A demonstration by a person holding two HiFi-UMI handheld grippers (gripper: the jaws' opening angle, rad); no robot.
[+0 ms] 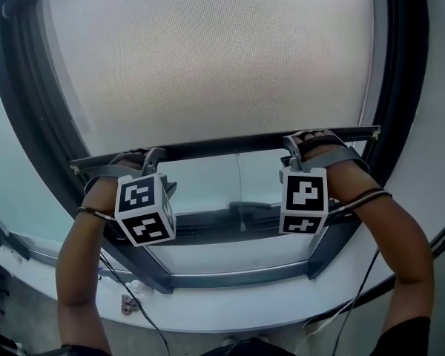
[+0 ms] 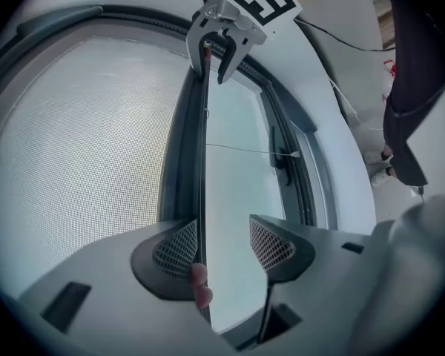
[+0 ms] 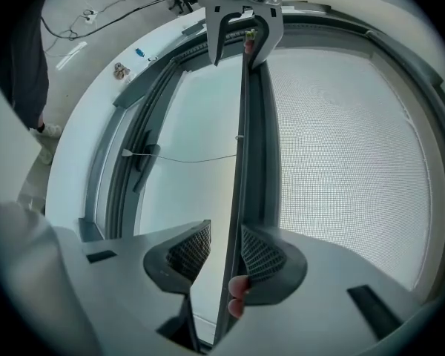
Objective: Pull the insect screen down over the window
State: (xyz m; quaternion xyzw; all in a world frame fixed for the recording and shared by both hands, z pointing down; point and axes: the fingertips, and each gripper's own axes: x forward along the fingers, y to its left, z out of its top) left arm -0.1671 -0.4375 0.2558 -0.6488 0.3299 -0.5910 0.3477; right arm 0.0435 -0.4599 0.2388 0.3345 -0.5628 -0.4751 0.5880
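Observation:
The insect screen (image 1: 208, 58) covers the upper part of the window, and its dark bottom bar (image 1: 230, 145) runs level across the pane. My left gripper (image 1: 154, 156) straddles the bar near its left end. In the left gripper view the bar (image 2: 202, 162) rests against one pad (image 2: 176, 247), with a wide gap to the other pad, so my left gripper (image 2: 224, 225) is open. My right gripper (image 1: 295, 144) straddles the bar near its right end. There the bar (image 3: 239, 139) touches one pad (image 3: 259, 254), with a slit beside the other, so my right gripper (image 3: 226, 228) is open. A fingertip (image 3: 239, 288) shows behind the bar.
Bare glass (image 1: 208, 180) lies below the bar, with a thin pull cord (image 1: 238, 176) and the dark window handle (image 1: 241, 210). The dark frame (image 1: 37, 132) curves around both sides. The white sill (image 1: 230, 302) below carries small items (image 1: 130, 302) and cables.

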